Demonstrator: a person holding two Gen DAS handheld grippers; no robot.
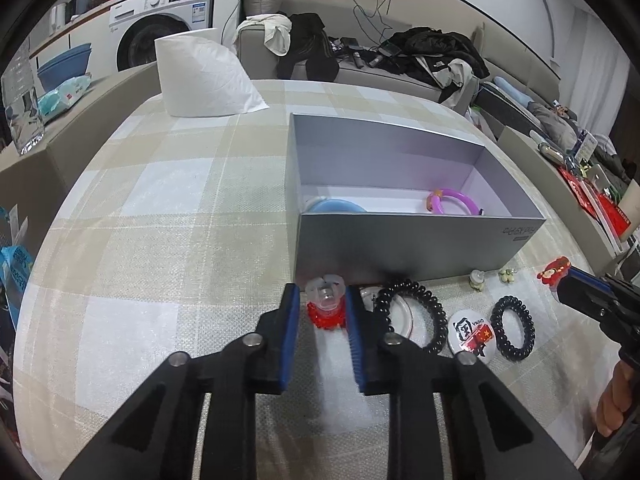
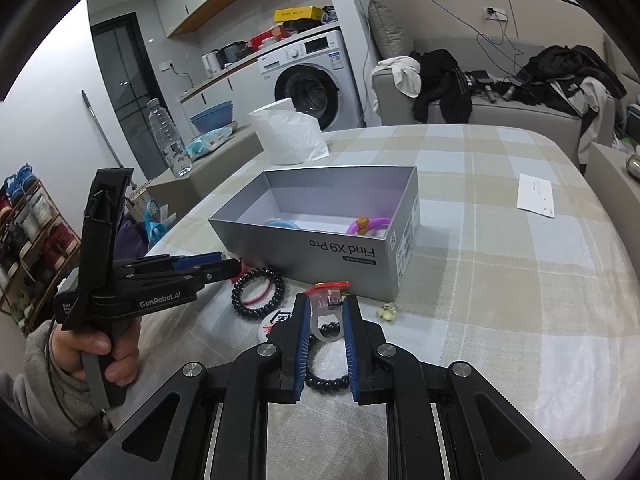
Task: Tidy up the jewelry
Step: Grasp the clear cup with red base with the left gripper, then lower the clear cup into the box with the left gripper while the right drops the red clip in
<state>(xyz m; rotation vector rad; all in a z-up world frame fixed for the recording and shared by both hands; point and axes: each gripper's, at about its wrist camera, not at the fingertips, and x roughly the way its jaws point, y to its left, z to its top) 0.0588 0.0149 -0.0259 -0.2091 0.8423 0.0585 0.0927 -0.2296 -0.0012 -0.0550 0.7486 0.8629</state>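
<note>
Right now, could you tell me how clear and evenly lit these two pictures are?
Left wrist view: sharp, fisheye-bowed; the grey box casts a dark shadow at its base, near the red ring. Right wrist view: evenly lit, black corners, box lettering legible upside down.

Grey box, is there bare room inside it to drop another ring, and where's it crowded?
Inside the grey box, the floor between the blue piece and purple bracelet is bare. Crowded: the tablecloth strip before the box, with black coil hair ties and round badge.
</note>
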